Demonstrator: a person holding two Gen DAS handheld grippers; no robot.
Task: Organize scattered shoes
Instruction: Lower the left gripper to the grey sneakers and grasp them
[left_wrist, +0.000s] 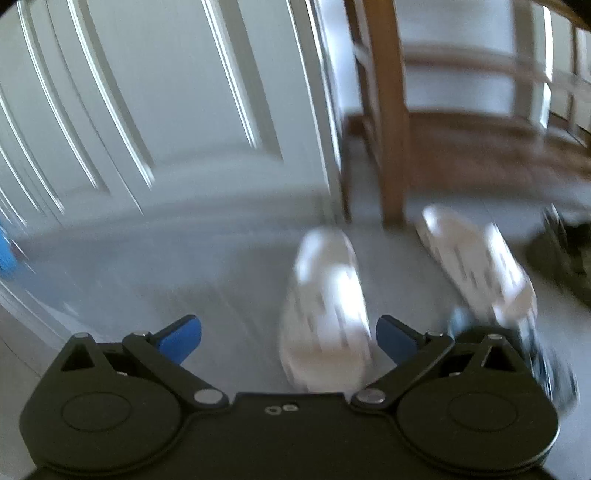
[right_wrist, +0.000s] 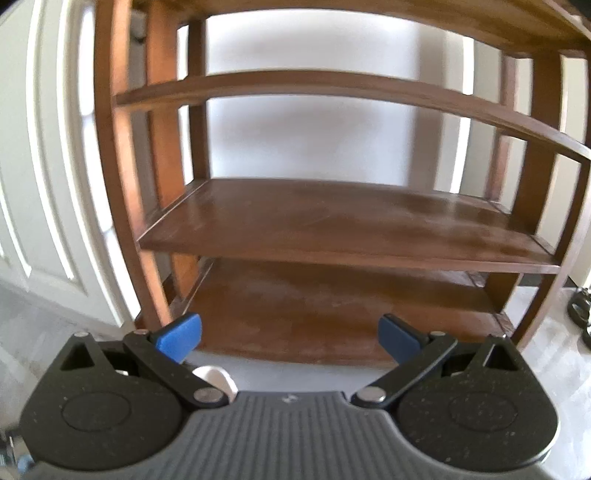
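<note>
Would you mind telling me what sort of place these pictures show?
Probably a home entryway or hallway: a white panelled door, a wooden shoe rack with bare shelves against the wall, and white shoes lying on the pale floor beside it.

white shoes (left_wrist: 327, 314): motion-blurred, details unreadable
dark shoe (left_wrist: 565, 258): cut by right edge
pale object (right_wrist: 218, 378): mostly hidden behind gripper linkage

Your left gripper (left_wrist: 289, 341): black body, blue finger pads.
Your right gripper (right_wrist: 290, 338): black arms, blue pads, grey ribbed base.
Near shoe (left_wrist: 327, 314): white, with faint dark markings, blurred.
Far shoe (left_wrist: 480, 266): white, same faint marks.
Dark shoe (left_wrist: 565, 254): black or very dark.
Shelf rack (right_wrist: 347, 221): reddish-brown wood.
Door (left_wrist: 147, 110): white, panelled.
Floor (left_wrist: 166, 266): pale grey.
</note>
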